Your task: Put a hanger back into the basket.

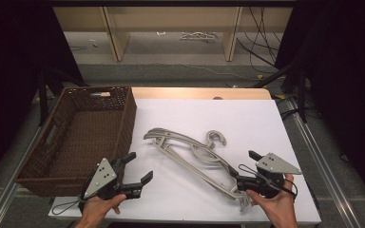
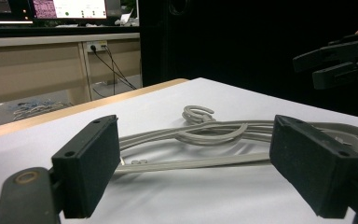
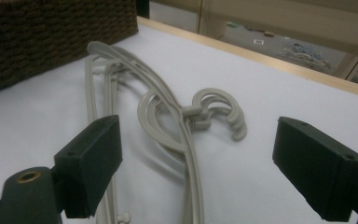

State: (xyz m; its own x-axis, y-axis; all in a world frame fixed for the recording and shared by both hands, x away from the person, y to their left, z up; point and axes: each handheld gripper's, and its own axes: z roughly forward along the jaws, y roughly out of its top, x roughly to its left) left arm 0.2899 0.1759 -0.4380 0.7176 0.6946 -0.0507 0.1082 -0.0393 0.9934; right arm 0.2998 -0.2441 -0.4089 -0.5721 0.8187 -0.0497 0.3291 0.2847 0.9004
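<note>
A small stack of grey plastic coat hangers point(image 1: 190, 153) lies flat in the middle of the white table, hooks toward the far side. My left gripper point(image 1: 141, 166) stands open at the near left and points at the hangers point(image 2: 205, 135) from a short way off, its jaws apart with nothing between them. My right gripper point(image 1: 244, 167) is open at the hangers' near right end. In the right gripper view the hangers point(image 3: 168, 116) run on the table below and between the spread jaws point(image 3: 196, 158), and the pads touch nothing. The right gripper point(image 2: 340, 65) also appears far right in the left gripper view.
A brown wicker basket point(image 1: 123, 118) with nothing visible in it stands at the table's left, close to my left gripper, and its wall point(image 3: 51, 37) rises beyond the hangers. The white table point(image 1: 228, 118) ends in a wooden strip at the far edge. Cables lie on the floor beyond.
</note>
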